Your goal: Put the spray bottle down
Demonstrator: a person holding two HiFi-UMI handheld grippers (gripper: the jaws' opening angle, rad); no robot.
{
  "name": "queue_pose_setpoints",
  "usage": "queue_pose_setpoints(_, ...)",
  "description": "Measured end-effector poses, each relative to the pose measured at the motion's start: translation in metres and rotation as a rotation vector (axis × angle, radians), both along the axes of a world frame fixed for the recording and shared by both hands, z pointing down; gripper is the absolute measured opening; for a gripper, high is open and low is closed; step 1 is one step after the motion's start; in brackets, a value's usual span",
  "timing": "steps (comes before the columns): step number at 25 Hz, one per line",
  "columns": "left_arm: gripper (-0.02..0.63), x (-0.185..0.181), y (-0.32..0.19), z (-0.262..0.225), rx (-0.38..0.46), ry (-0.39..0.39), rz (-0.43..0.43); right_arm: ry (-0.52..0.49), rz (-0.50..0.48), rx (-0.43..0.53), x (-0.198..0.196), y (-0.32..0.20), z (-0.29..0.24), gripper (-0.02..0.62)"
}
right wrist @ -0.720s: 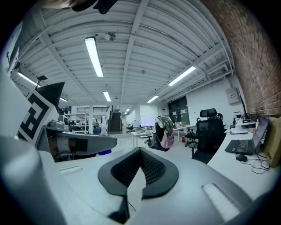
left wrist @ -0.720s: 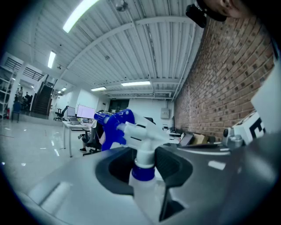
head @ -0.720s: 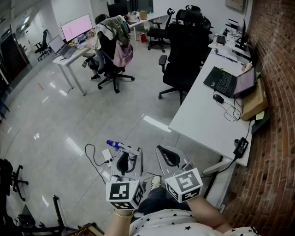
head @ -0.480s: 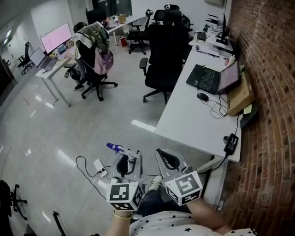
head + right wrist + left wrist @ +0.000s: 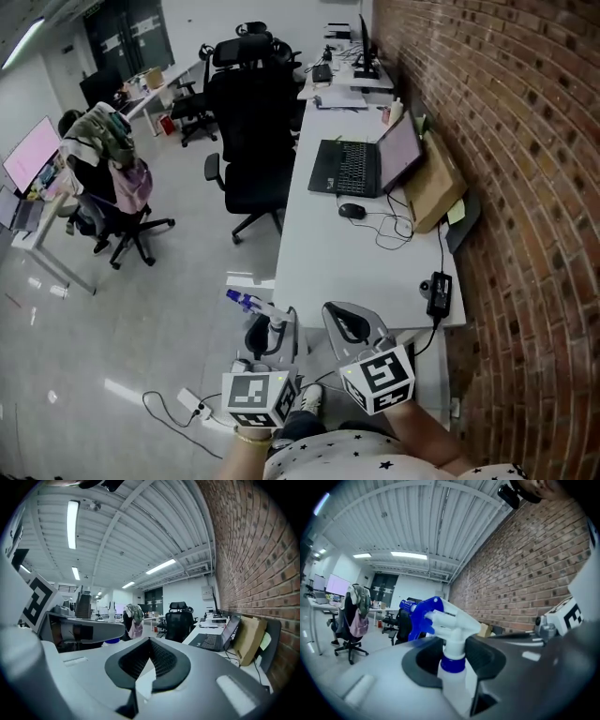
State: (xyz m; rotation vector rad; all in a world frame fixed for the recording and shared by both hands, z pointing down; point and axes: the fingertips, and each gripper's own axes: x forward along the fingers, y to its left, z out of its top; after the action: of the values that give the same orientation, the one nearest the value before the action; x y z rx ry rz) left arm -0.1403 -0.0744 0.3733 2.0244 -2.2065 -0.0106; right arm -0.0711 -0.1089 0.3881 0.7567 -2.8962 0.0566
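A white spray bottle with a blue trigger head (image 5: 247, 301) is held upright by its neck in my left gripper (image 5: 270, 323), low in the head view over the floor. The left gripper view shows that bottle (image 5: 449, 620) with the dark pads (image 5: 485, 656) pressed on either side of its neck. Just to its right, my right gripper (image 5: 352, 317) is shut with nothing in it. Its black pads (image 5: 161, 660) meet in the right gripper view. Both grippers point roughly level toward the near end of a white desk (image 5: 375, 262).
On the desk are an open laptop (image 5: 361, 164), a mouse (image 5: 352, 211), cables, a cardboard box (image 5: 436, 187) and a black adapter (image 5: 439, 286). A brick wall (image 5: 506, 187) runs along the right. Black office chairs (image 5: 251, 131) stand left of the desk. A power strip (image 5: 192, 405) lies on the floor.
The head view has swung to the right, bringing the desk and brick wall to the middle. Both grippers keep their places in the view, the bottle still held.
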Motion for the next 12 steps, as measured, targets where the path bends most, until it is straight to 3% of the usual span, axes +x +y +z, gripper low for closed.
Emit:
queue_pose_setpoints(7, 0.137, -0.011, -0.089, 0.000, 0.012, 0.030, 0.151, 0.020, 0.178, 0.025, 0.004, -0.071, 0.000, -0.002)
queue_pose_setpoints(12, 0.137, -0.004, -0.144, 0.005, 0.020, 0.008, 0.269, 0.036, 0.287, 0.015, 0.011, -0.114, 0.004, -0.002)
